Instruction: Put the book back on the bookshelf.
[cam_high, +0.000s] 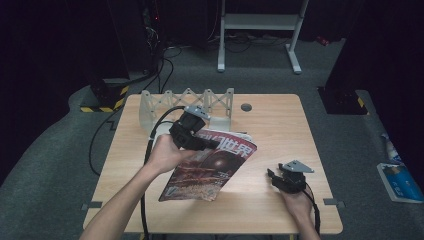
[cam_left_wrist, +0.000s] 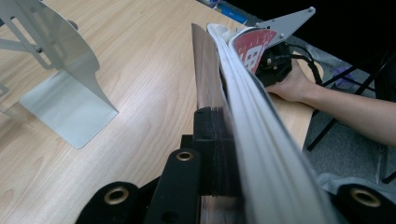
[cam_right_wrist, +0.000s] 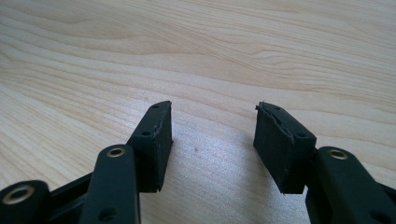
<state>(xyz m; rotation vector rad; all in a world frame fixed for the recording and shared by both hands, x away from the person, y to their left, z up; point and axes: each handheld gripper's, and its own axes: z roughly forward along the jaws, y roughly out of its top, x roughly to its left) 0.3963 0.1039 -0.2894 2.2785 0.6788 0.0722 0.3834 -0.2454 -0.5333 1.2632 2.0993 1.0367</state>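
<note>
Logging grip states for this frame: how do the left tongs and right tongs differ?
1. The left tongs are shut on the magazine; the right tongs are open with nothing between them.
2. The left tongs hold the magazine lifted and tilted, near the white metal rack; the right tongs sit low over bare table, to the magazine's right.

Shared: both are black two-jaw tools with a grey plate on top, each held in a hand.

Recording lab or studio. Evidence: black curtains enclosing space; grey carpet floor (cam_high: 60, 150); single light wooden table (cam_high: 280, 125) at centre; yellow-black hazard tape on stand bases (cam_high: 102, 97); cables (cam_high: 162, 70) trailing across floor; white metal frame (cam_high: 260, 22) standing behind table.
</note>
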